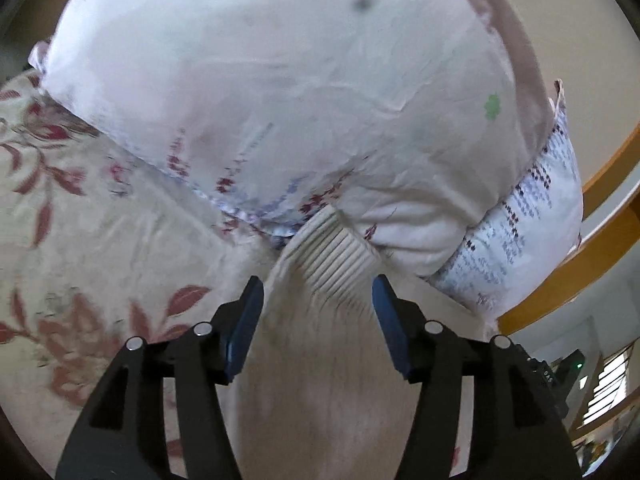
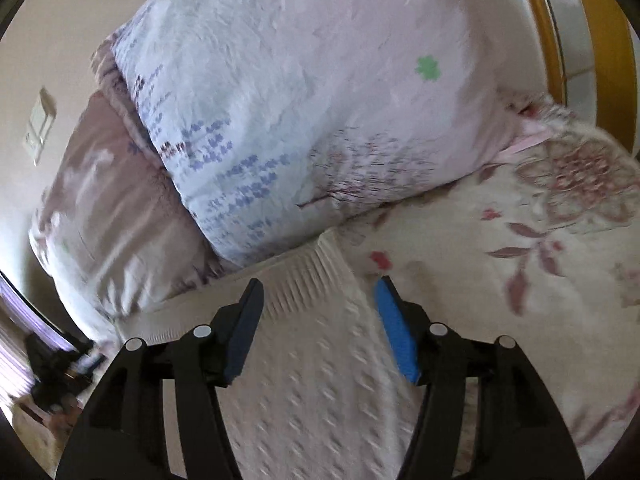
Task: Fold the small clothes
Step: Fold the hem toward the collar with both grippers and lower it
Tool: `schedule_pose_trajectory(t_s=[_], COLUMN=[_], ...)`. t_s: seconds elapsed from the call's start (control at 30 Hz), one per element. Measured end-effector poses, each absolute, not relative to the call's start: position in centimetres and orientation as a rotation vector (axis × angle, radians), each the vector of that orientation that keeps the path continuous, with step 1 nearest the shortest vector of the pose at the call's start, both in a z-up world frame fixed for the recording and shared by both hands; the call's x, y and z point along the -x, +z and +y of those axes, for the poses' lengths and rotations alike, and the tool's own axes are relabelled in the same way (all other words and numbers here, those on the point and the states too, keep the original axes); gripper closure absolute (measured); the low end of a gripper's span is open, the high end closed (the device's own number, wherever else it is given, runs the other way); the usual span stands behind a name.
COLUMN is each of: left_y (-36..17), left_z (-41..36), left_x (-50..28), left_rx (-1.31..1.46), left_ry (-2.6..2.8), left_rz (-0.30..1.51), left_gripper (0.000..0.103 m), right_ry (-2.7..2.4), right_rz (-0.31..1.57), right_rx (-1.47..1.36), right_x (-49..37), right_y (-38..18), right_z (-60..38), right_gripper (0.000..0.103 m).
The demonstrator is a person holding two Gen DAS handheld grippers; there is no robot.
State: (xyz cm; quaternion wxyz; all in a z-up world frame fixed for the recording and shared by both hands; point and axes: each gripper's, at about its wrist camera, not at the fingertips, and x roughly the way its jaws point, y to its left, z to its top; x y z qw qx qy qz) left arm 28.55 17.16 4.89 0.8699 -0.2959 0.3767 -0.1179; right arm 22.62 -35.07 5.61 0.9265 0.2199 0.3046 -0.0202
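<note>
At the bottom centre of both wrist views lies a cream knit garment (image 1: 320, 352) (image 2: 320, 380) on the floral bedsheet (image 1: 80, 220) (image 2: 520, 264), its ribbed cuff (image 1: 336, 256) (image 2: 304, 276) touching the big pale pillow (image 1: 280, 80) (image 2: 320, 100) above. The left gripper (image 1: 318, 296) and the right gripper (image 2: 320, 300) both stand spread wide over the knit, grasping nothing.
</note>
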Motion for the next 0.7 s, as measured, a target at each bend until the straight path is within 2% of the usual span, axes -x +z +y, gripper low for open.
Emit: schedule_pose_trajectory(t_s=[0.1,0.17,0.4,0.47,0.63,0.7], left_y=[4.9,4.8,4.0,3.4,1.9,1.8], left_z=[17.6,17.2,15.9,15.5,15.4,15.8], left_x=[-26.8,-26.0,-23.8,-23.9,-24.1,-24.0], left_rx=[0.537,0.485,0.341,0.335,0.328,0.35], left_ry=[-0.218,-0.207,-0.211,-0.209,-0.195,-0.205], left_rz=[0.8,0.807,0.827,0.849,0.896,0.901], left_gripper=[0.048,0.048,0.057,0.063,0.086,0.093], right_ry=[-0.049,-0.04,-0.032,-0.039,-0.05,-0.045], right_rz=[0.651,0.677,0.761,0.783,0.804,0.792], right_rx=[-0.426,-0.412,-0.341,-0.327,-0.259,-0.261], right_x=[-21.2,-20.6,-19.4,-19.4,-19.2,-18.8], right_y=[5.2,4.9,3.2,2.7,1.9,2.1], right_z=[-35.7,-35.8,-35.0,-34.8,-34.0,-33.9], right_gripper=[0.051,0.061,0.066,0.072,0.09,0.091])
